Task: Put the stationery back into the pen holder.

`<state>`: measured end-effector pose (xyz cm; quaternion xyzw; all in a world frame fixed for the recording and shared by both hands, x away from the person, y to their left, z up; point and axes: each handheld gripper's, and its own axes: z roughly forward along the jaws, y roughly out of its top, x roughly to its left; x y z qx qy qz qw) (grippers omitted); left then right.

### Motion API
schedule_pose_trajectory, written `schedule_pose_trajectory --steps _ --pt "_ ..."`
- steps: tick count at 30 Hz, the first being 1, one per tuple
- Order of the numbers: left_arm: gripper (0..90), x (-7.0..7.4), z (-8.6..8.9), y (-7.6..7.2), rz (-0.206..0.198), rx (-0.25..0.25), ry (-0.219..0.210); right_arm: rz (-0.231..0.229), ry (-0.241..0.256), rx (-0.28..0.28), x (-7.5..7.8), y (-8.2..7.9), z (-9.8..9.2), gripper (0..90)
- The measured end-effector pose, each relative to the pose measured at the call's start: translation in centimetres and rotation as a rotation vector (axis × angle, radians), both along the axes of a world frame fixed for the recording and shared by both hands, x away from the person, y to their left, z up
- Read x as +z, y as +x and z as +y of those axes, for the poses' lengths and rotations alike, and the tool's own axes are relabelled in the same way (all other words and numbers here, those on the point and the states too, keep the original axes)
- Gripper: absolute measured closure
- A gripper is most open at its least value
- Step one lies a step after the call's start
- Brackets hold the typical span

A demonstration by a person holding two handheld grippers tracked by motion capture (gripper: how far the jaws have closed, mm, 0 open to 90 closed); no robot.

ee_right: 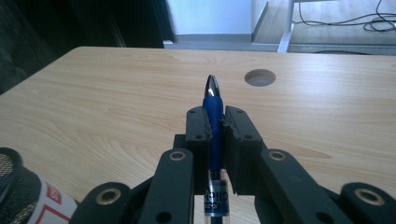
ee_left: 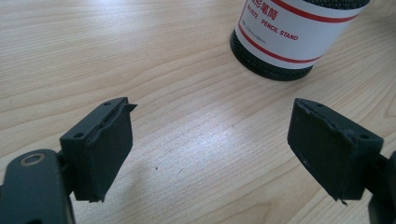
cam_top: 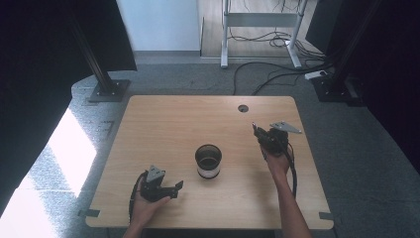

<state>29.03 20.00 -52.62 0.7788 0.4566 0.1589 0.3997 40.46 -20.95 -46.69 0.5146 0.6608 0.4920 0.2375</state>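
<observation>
1. Forearms come in over the near edge of the bench [cam_top: 163,119] in the high view; the left hand-held gripper [cam_top: 173,187] sits low near the near-left corner, and the right hand-held gripper [cam_top: 258,133] is raised toward the right edge
2. Between them, near the bench's middle, stands the pencil stand [cam_top: 208,161], a black mesh cup with a white label, upright and apparently empty
3. Left gripper view: both jaws stand wide apart over bare wood with nothing between them; the pencil stand [ee_left: 294,37] is ahead, nearer the right jaw
4. Right gripper view: the jaws are closed on a blue pen [ee_right: 213,116], its silver tip pointing up and away toward the far edge
5. Judging by the layout, the pen is likely meant for the cup. The clamp looks narrow, so the pen could twist or slip as it is tilted; a careless approach could knock the light cup over
6. Pale, smooth wood grain with a round cable hole [cam_top: 242,108] near the far-right corner; grey carpet, loose cables and dark stands lie beyond
</observation>
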Motion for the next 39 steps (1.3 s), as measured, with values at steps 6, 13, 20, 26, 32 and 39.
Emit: schedule_pose_trajectory --steps 6,13,20,26,32,39 --pt "14.5 -0.1 -0.1 0.0 0.002 0.001 0.005 -0.023 0.015 0.024 0.6 -0.4 0.6 79.5" --pt "14.5 -0.2 -0.3 0.0 0.005 -0.005 0.008 -0.060 0.025 0.055 1.9 -1.1 1.4 79.5" --pt "14.5 -0.2 -0.3 0.0 0.006 -0.007 0.010 -0.124 0.063 0.097 4.0 -2.2 2.4 79.5" --pt "14.5 -0.2 -0.3 0.0 0.008 -0.008 0.013 -0.175 0.076 0.132 5.4 -3.2 3.6 79.5" --pt "14.5 -0.3 -0.4 0.0 0.010 -0.011 0.015 -0.204 0.079 0.164 6.3 -3.7 4.8 79.5" --pt "14.6 -0.4 -0.4 0.0 0.012 -0.013 0.014 -0.222 0.087 0.184 6.8 -4.0 5.7 79.5"
